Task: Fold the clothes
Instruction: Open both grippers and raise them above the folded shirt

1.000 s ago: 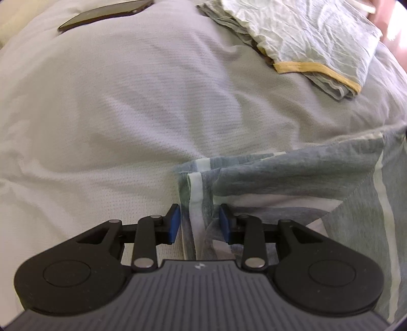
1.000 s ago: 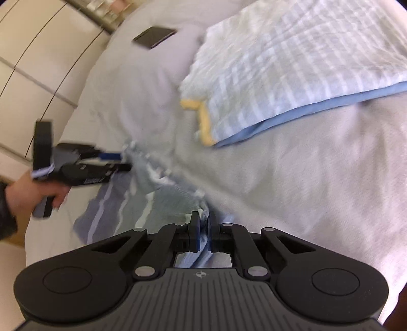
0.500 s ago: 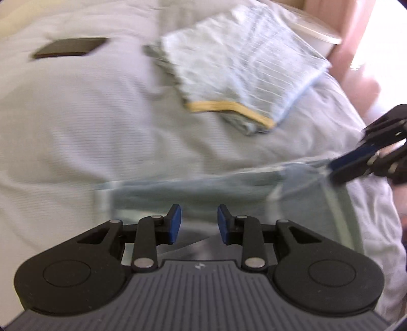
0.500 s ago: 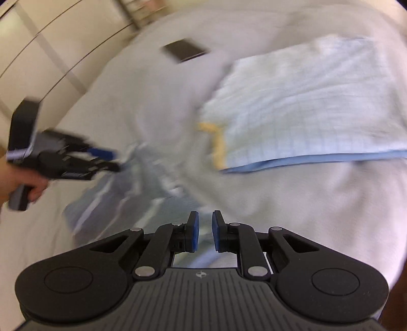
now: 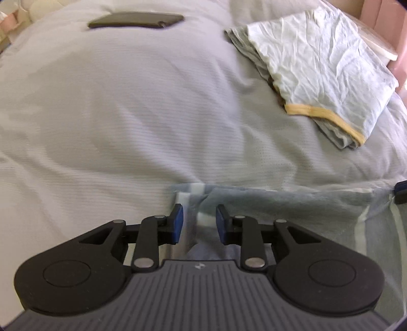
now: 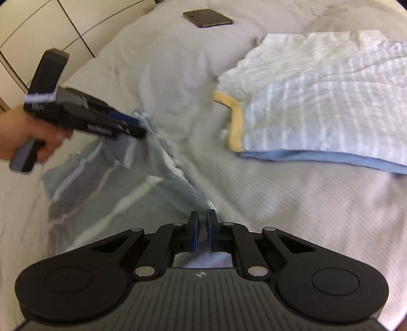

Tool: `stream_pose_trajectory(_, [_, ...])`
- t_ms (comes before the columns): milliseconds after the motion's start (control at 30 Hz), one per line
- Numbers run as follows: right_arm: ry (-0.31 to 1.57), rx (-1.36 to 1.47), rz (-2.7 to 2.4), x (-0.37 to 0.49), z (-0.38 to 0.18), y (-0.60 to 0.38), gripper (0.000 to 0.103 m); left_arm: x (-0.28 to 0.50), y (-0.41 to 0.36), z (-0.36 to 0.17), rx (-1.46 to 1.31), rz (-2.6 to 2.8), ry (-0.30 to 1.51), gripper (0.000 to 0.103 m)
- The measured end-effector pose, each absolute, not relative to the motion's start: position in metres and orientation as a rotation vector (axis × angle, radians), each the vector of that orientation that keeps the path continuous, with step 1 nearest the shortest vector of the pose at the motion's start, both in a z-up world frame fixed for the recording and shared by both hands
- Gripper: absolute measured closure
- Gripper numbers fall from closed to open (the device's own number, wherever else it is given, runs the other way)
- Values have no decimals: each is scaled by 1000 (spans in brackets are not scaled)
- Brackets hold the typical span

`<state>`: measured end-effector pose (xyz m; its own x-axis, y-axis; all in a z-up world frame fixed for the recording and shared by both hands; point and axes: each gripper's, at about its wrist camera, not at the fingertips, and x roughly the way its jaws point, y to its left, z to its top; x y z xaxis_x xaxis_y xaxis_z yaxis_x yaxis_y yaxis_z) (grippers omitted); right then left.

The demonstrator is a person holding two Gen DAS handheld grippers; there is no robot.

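Observation:
A grey garment with pale stripes lies on the bed, its top edge stretched between my two grippers. My left gripper has the garment's left corner bunched between its blue pads, and its jaws are closing. From the right wrist view the left gripper holds that corner raised, with a hand on its handle. My right gripper has its jaws closing to a narrow gap on the other corner of the garment. Only the tip of the right gripper shows at the frame's right edge in the left wrist view.
A folded pale blue pile with a yellow band rests on the bed's far right. A dark phone lies at the far end of the grey bed cover. Cream cupboard doors stand beside the bed.
The garment's top edge has been pulled out straight between the grippers and lifted a little. The right jaws parted slightly and have narrowed again. Both wrists rolled, shifting the views.

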<state>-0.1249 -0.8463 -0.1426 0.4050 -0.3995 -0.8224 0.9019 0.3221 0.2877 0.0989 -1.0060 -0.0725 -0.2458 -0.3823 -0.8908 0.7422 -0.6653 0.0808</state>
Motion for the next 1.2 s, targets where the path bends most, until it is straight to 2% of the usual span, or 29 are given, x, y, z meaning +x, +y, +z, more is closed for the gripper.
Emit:
stream_pose_trajectory(67, [715,840,-978,-129,-135,-838,93,101,-993,-59,1244,-2020,463,81])
stream_pose_trajectory(133, [707,838,-990,-132,-127,-830,87,92,-973,-51,1220,-2127,487,81])
stream_pose_trajectory(233, [685,832,-955,-127,-121,-822,86,69,-941,-47,1196,-2317,520,80])
stream_pose_trajectory(367, [676,841,-886,-109,-129,-822,86,35,-927,-73,1239,-2385,521,78])
stream_pose_trajectory(433, [677,846,-877,-105,-137,-826,86,33,-940,-90,1235,-2347,579,70])
stream_pose_trajectory(500, [693,850,-890,-107,-144,-829,88,36,-953,-100,1213,-2333,628,69])
stream_pose_trajectory(600, [707,848,-926,-116,-149,-829,89,42,-965,-100,1202,-2293,643,72])
stream_pose_trajectory(667, [711,853,-937,-124,-149,-827,89,54,-975,-95,1190,-2242,650,82])
stream_pose_trajectory(700, [715,852,-940,-127,-148,-825,89,61,-980,-92,1183,-2214,655,83])
stream_pose_trajectory(867, [724,873,-1013,-143,-142,-819,88,102,-992,-69,1143,-2098,631,83])
stream_pose_trajectory(967, [696,857,-1061,-149,-134,-817,84,124,-980,-55,1117,-2064,629,83])
stream_pose_trajectory(1100, [664,825,-998,-137,-129,-819,84,134,-955,-64,1166,-2029,640,83])
stream_pose_trajectory(1200, [700,812,-938,-123,-145,-825,86,146,-947,-80,1207,-1957,634,83])
